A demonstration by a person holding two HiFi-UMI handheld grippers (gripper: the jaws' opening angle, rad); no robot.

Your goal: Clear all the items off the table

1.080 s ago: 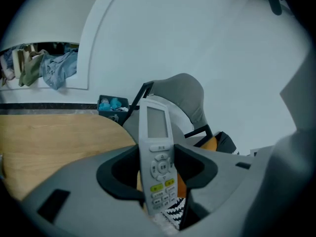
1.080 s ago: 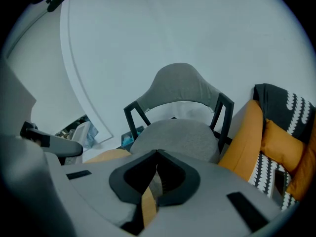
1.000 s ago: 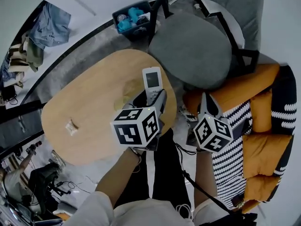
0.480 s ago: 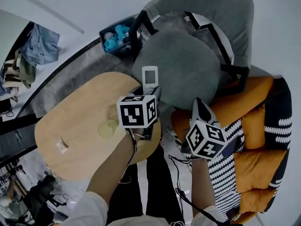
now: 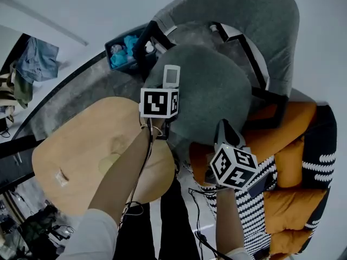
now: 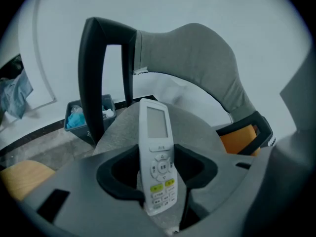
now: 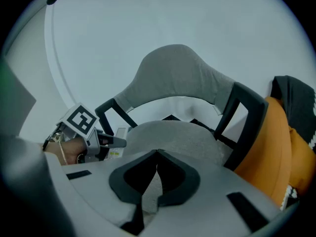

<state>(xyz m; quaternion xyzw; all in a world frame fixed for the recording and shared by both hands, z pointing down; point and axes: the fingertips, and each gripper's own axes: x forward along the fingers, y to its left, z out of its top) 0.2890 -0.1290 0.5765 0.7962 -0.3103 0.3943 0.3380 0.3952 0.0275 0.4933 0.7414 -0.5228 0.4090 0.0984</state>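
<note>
One white remote control point(image 6: 154, 132) stands between the jaws of the left gripper point(image 6: 158, 174). The jaws are clamped on its button end, and the screen end sticks out past the tips (screen facing the camera). In the head view the remote hangs over the near edge of the grey chair seat point(image 5: 217, 91), clear of the wooden table point(image 5: 76, 140). The left forearm point(image 5: 123, 169) reaches across the table's corner. The right gripper point(image 7: 157, 154), jaws closed together on nothing, points at the same seat, near the orange cushion point(image 5: 282, 126).
</note>
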